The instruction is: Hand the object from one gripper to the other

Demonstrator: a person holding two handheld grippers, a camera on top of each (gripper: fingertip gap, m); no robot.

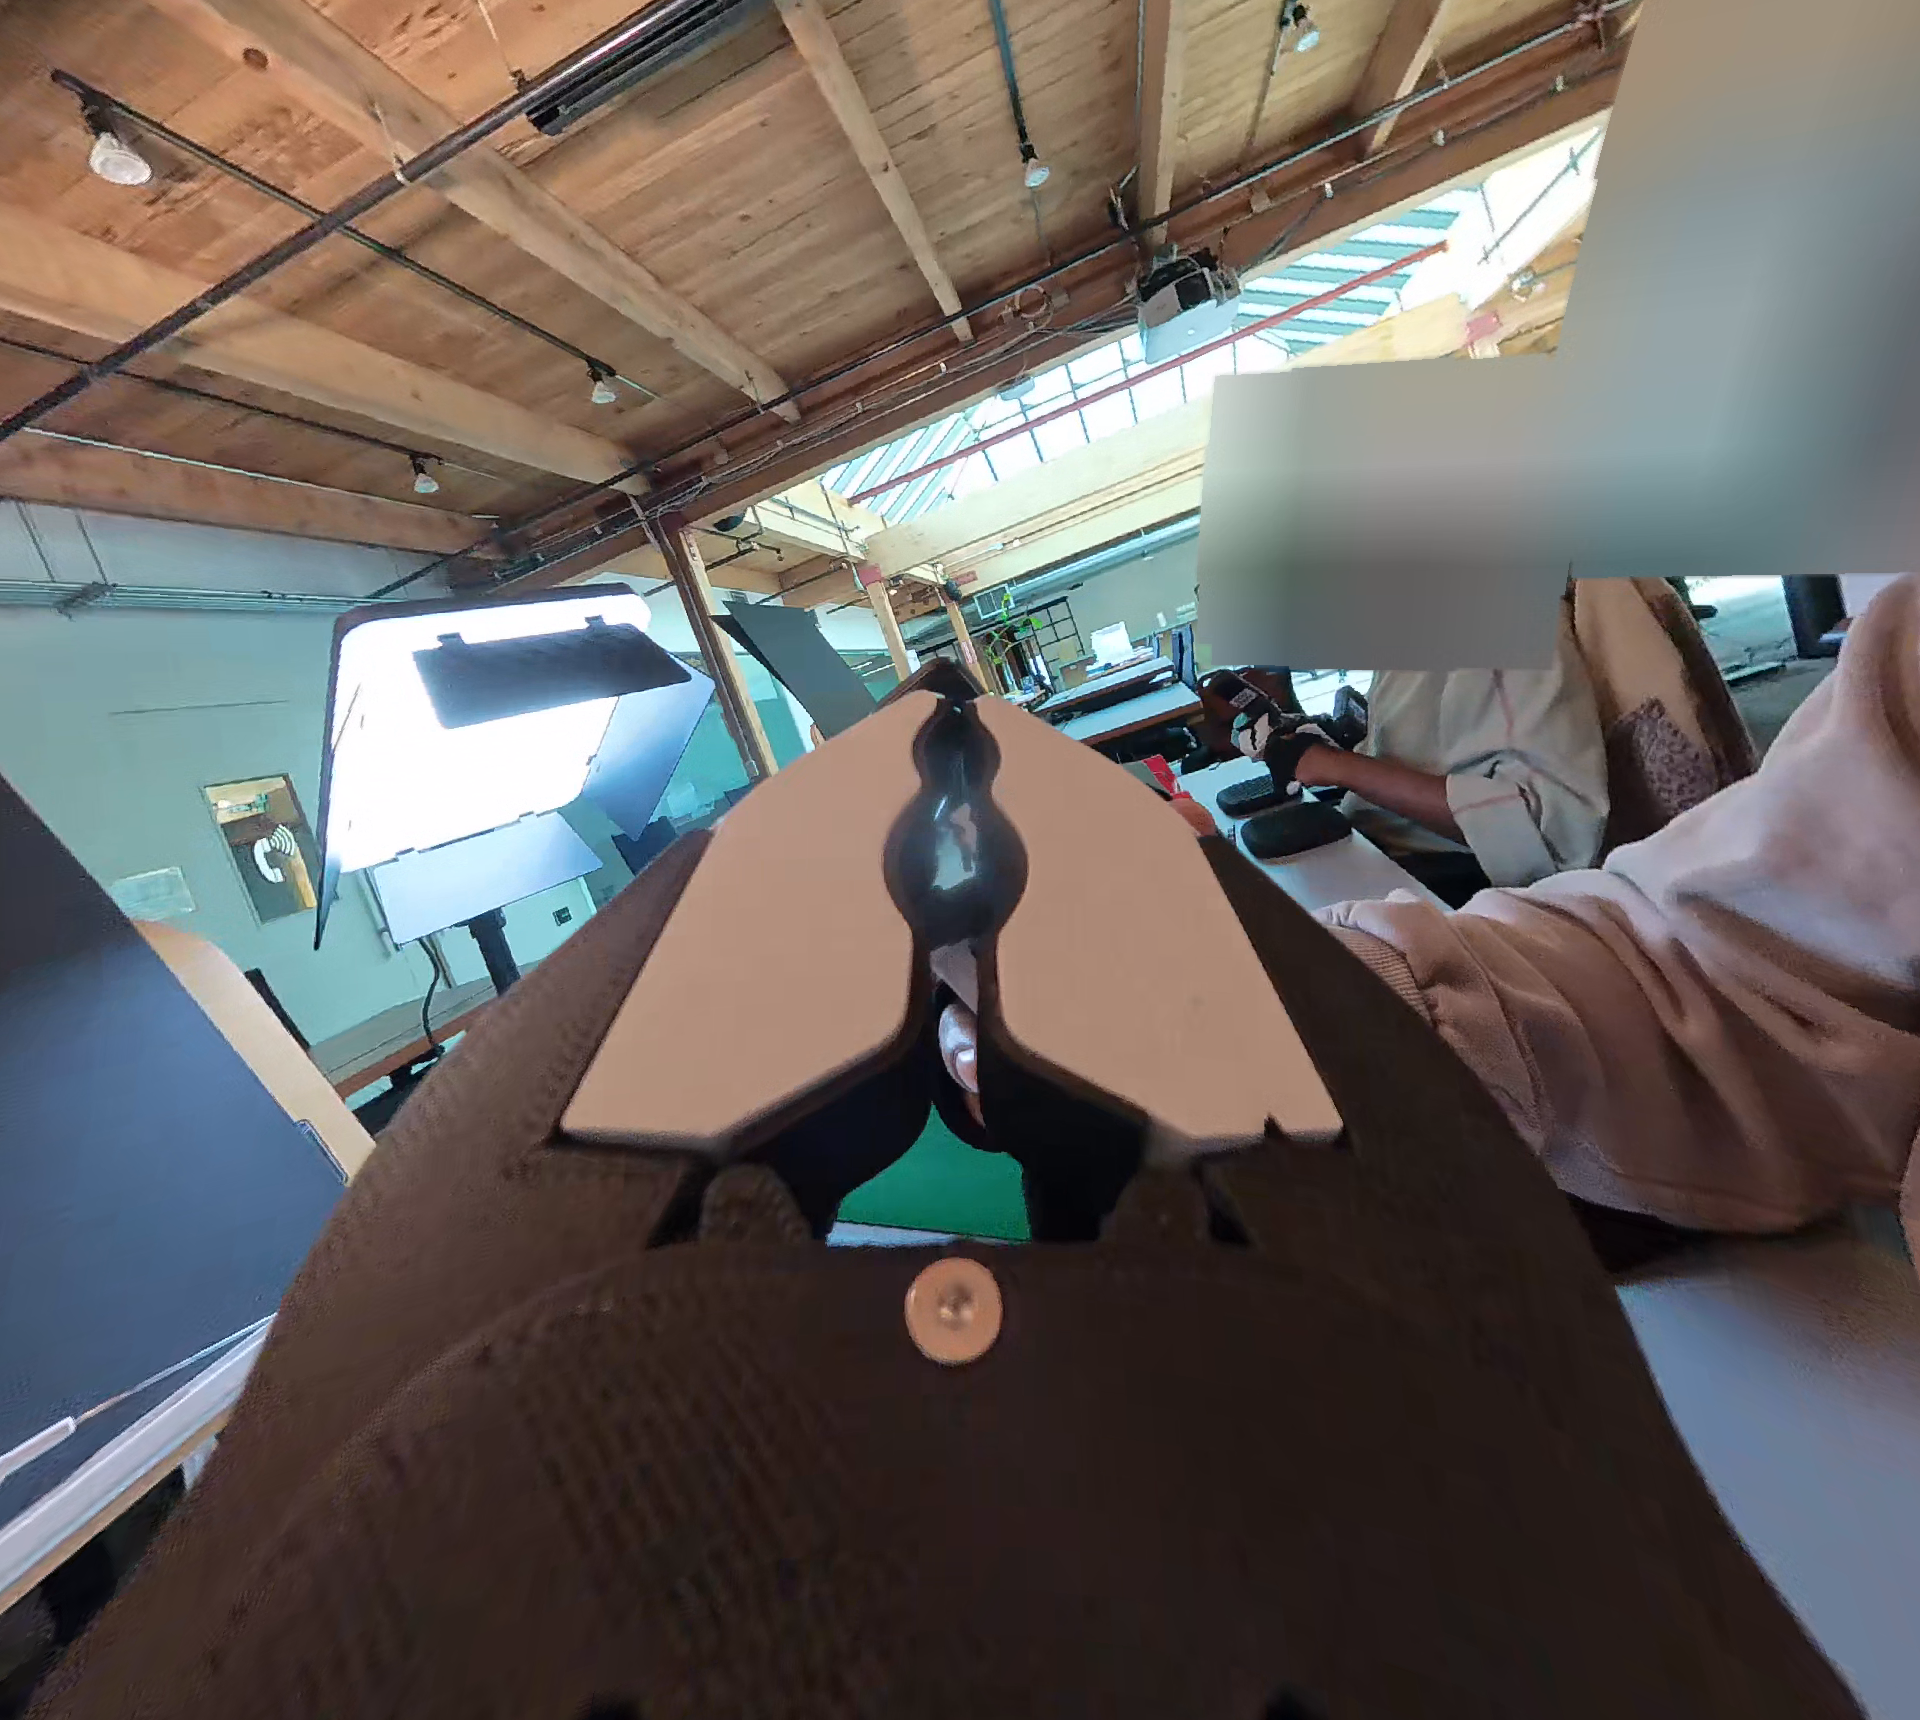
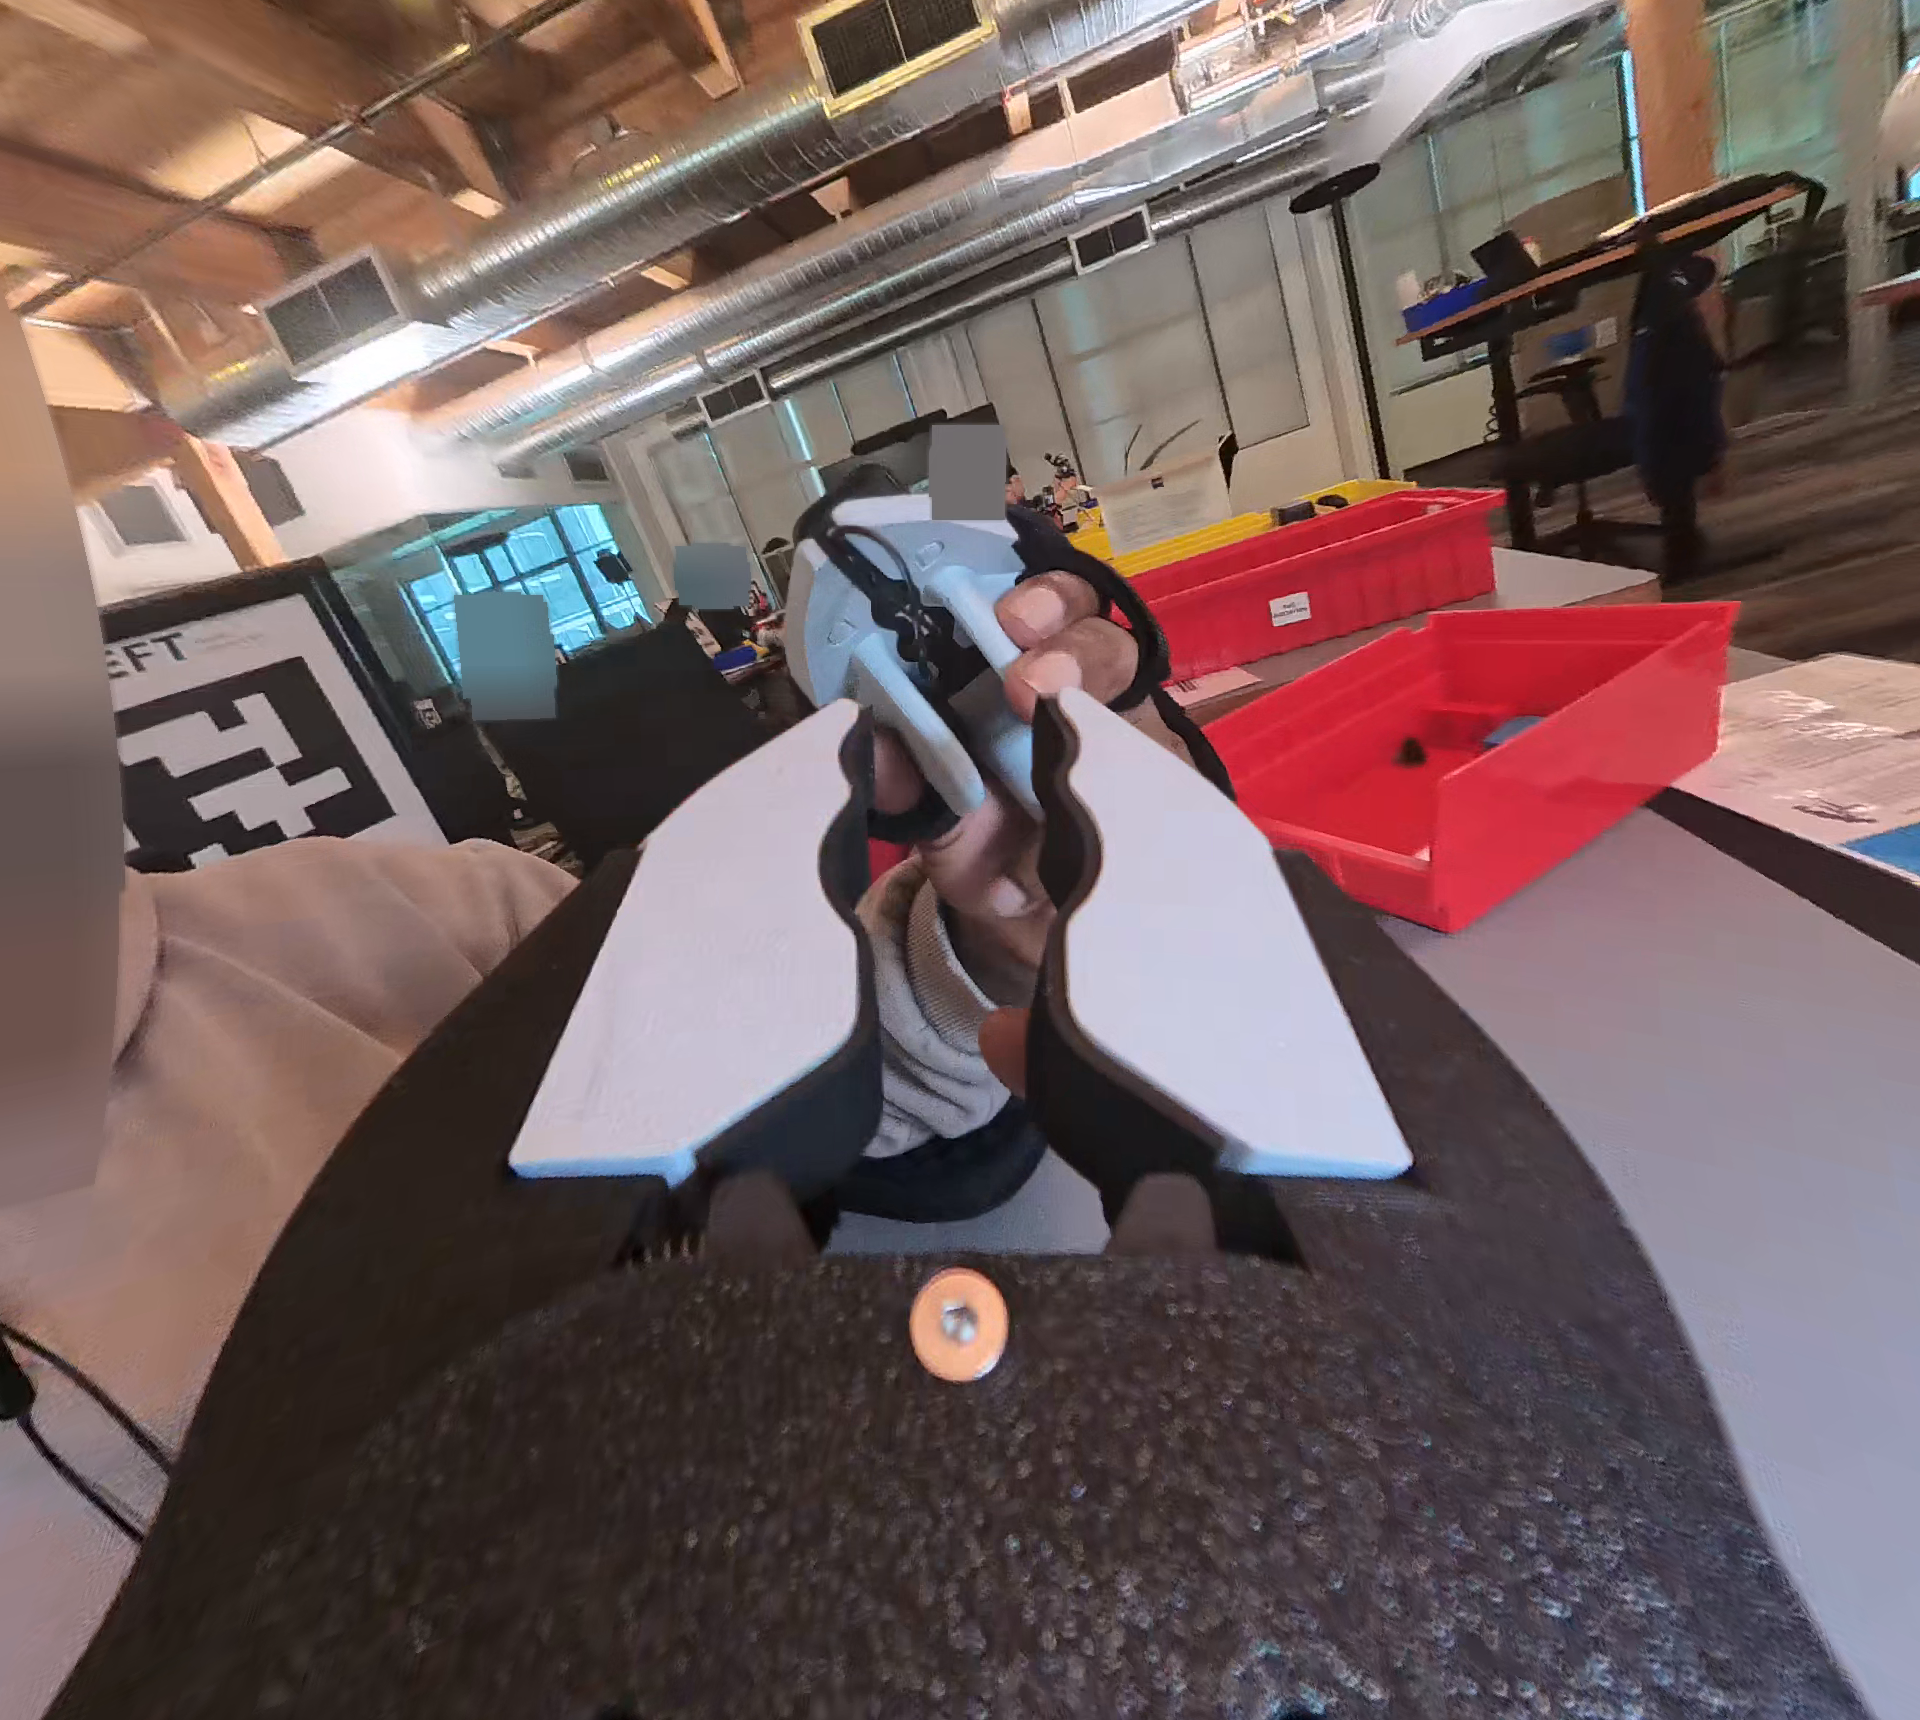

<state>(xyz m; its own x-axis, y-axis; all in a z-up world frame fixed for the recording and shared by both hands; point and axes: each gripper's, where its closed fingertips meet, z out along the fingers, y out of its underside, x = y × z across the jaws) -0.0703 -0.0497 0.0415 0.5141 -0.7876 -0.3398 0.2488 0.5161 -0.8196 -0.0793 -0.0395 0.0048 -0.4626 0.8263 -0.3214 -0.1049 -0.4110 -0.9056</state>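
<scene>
My left gripper (image 1: 951, 704) is shut, tilted up toward the ceiling. A thin glossy black object (image 1: 951, 839), like a cord, sits in the wavy gap between its pads. In the right wrist view the left gripper (image 2: 904, 631) shows as a grey tool in a hand, with black cord loops (image 2: 847, 532) hanging around its tip. My right gripper (image 2: 954, 706) is open and empty. Its fingertips lie just short of the left gripper, one on each side. The cord's full shape is hidden by the fingers and the hand.
A red bin (image 2: 1455, 766) stands on the grey table (image 2: 1610, 1099) to the right, with a longer red bin (image 2: 1320, 569) and a yellow bin (image 2: 1247, 522) behind. Papers (image 2: 1849, 735) lie far right. A lit panel (image 1: 488, 735) stands left; a seated person's arm (image 1: 1392, 782) is far right. Less than 4 cm separates the two grippers' tips.
</scene>
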